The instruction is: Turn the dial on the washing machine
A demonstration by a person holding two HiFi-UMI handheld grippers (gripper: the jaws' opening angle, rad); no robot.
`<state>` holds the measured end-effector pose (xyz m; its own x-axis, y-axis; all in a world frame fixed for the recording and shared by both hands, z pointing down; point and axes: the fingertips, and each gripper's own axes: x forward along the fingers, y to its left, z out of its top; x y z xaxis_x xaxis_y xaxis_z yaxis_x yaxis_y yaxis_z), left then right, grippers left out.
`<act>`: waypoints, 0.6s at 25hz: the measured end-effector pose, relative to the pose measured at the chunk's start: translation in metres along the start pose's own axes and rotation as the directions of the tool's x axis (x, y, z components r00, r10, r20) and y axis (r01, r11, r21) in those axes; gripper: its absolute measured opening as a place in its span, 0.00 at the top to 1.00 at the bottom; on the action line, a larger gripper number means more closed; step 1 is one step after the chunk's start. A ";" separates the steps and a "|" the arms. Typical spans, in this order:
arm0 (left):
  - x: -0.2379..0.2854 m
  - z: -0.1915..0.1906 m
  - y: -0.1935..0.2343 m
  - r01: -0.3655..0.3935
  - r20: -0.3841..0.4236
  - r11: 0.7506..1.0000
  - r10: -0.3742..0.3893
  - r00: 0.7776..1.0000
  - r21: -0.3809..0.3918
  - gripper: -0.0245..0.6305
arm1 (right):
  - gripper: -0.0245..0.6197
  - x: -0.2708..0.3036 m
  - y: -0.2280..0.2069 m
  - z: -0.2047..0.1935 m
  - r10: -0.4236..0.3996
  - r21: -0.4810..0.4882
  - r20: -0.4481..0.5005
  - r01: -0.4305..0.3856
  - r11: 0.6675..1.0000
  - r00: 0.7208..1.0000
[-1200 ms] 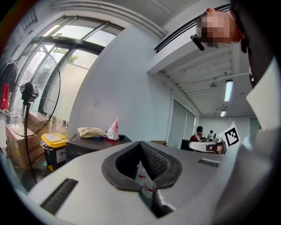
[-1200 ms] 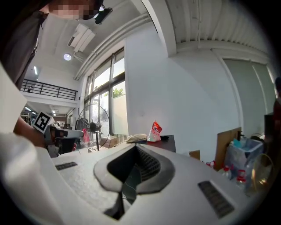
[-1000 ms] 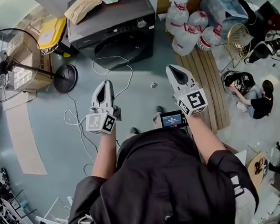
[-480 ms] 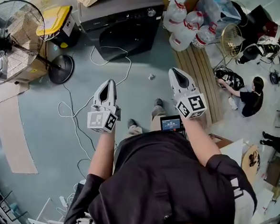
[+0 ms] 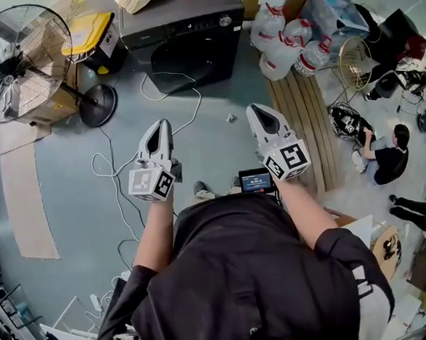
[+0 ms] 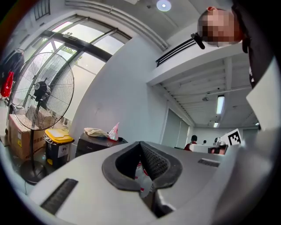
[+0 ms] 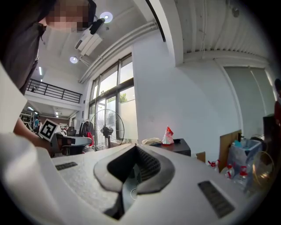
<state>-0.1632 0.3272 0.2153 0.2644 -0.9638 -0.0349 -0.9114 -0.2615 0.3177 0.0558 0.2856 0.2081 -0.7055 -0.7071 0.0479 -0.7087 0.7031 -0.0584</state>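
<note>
I see left white gripper (image 5: 162,125) and right white gripper (image 5: 255,110) both pressed together, empty, well short of black washing machine (image 5: 182,40); round silver dial (image 5: 225,21) untouched.

Floor (image 5: 219,147): smooth, grey-blue, seen from above.

Standing or lying directly on it:
- black front-loading washing machine (image 5: 178,37), at the far end, door facing the open floor;
- black bin with a yellow lid (image 5: 91,37), just left of the machine;
- brown cardboard box (image 5: 44,101), further left;
- round black base of a pedestal fan (image 5: 98,106), beside the box;
- thin white cable (image 5: 196,100), looping loosely out from the machine;
- long tan cardboard strip (image 5: 28,207), flat along the left side;
- small pale crumpled scrap (image 5: 230,118), mid-floor;
- slatted wooden boards (image 5: 300,116), on the right;
- cluster of large clear water bottles with red caps (image 5: 284,41), at the boards' far end;
- person in dark clothes (image 5: 391,162), sitting at the right edge.
</note>
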 end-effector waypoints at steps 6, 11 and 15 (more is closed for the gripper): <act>0.006 -0.013 -0.021 -0.004 -0.045 1.000 0.005 0.999 0.019 0.97 | 0.96 -0.029 -0.027 -0.014 0.008 0.012 -0.021 -0.007 1.000 1.000; 0.012 -0.020 -0.042 0.025 -0.065 0.999 -0.023 0.998 0.036 0.97 | 0.96 -0.042 -0.039 -0.024 -0.018 0.050 -0.032 0.020 0.999 0.999; 0.018 -0.019 -0.049 0.054 -0.076 0.997 -0.049 0.996 0.061 0.97 | 0.96 -0.038 -0.041 -0.018 -0.024 0.041 -0.022 0.024 0.999 0.999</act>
<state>-0.1072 0.3234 0.2174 0.3322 -0.9430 0.0215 -0.9132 -0.3158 0.2574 0.1117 0.2845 0.2267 -0.6886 -0.7217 0.0711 -0.7248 0.6819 -0.0981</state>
